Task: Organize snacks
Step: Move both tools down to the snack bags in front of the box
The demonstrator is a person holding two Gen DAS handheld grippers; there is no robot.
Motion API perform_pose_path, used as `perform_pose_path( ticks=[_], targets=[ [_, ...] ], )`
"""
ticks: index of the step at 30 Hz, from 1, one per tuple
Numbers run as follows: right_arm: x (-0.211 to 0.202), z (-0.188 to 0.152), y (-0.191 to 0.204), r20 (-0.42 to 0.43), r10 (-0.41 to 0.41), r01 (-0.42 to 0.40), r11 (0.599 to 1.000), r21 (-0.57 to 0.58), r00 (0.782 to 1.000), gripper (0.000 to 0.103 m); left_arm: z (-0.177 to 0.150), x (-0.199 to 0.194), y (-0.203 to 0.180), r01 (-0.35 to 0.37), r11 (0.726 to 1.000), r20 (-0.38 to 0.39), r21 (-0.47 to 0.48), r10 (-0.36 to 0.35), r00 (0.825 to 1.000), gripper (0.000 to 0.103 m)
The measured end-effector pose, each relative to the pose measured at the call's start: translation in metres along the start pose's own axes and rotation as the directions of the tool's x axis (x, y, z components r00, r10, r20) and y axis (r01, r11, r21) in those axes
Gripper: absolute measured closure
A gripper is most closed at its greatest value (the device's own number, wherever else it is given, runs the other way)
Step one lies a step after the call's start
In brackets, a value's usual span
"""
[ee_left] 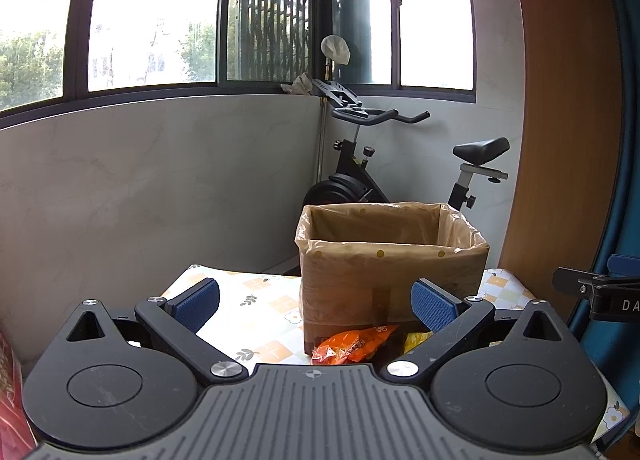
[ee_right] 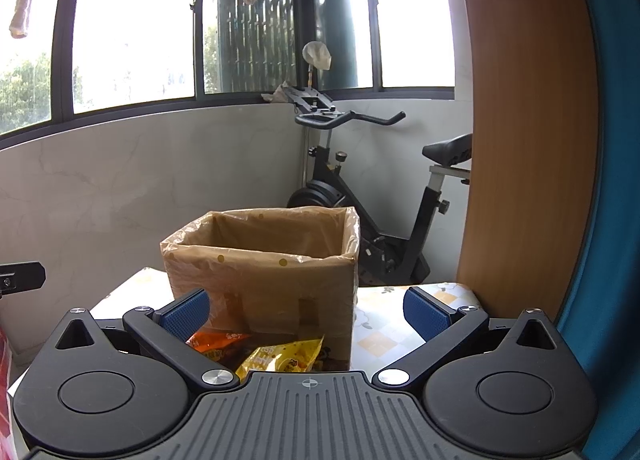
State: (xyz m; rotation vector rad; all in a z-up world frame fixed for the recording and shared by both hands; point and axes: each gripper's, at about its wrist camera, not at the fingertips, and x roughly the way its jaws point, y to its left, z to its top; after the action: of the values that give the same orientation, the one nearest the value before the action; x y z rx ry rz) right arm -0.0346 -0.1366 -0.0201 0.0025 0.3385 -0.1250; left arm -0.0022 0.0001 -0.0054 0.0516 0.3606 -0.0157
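The box is plain brown cardboard, lined with a clear bag printed with yellow dots. In front of the box lie an orange packet and a yellow packet. Under the box, the tablecloth is white with pale orange squares and small grey leaves. Both grippers are black with blue dimpled pads.

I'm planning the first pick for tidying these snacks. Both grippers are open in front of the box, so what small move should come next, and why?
Probably lower the right gripper toward the yellow snack packet and close on it. Its jaws stand wide open and empty, the packet lies on the table just below them, against the lined cardboard box, whose top is open to receive it. The left gripper could likewise take the orange packet.
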Motion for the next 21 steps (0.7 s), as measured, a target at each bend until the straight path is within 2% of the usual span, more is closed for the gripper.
perform_pose_path(
  ticks=[4,7,11,17,21],
  targets=[
    [0.004,-0.012,-0.001,0.037,0.004,-0.005,1.000,0.010,0.999,0.000,-0.005,0.005,0.003,-0.027,1.000,0.001,0.002,0.027,1.000,0.000],
    [0.015,-0.028,-0.002,0.083,-0.021,0.021,1.000,0.004,0.996,0.000,-0.013,0.014,0.008,-0.046,0.999,0.004,-0.002,0.046,0.999,0.000],
    [0.035,-0.054,-0.004,0.103,-0.047,0.044,0.999,0.030,0.994,0.000,-0.029,0.033,0.022,-0.050,0.998,-0.021,-0.033,0.049,0.999,0.000],
    [0.066,-0.087,-0.011,0.038,-0.029,0.026,0.995,0.094,0.999,0.000,-0.057,0.065,0.042,-0.067,0.997,-0.074,-0.050,0.063,0.995,0.001],
    [0.085,-0.109,-0.009,-0.029,-0.036,0.038,0.997,0.070,0.999,0.000,-0.082,0.086,0.047,-0.007,0.995,-0.134,-0.097,-0.006,0.991,0.003]
  ],
)
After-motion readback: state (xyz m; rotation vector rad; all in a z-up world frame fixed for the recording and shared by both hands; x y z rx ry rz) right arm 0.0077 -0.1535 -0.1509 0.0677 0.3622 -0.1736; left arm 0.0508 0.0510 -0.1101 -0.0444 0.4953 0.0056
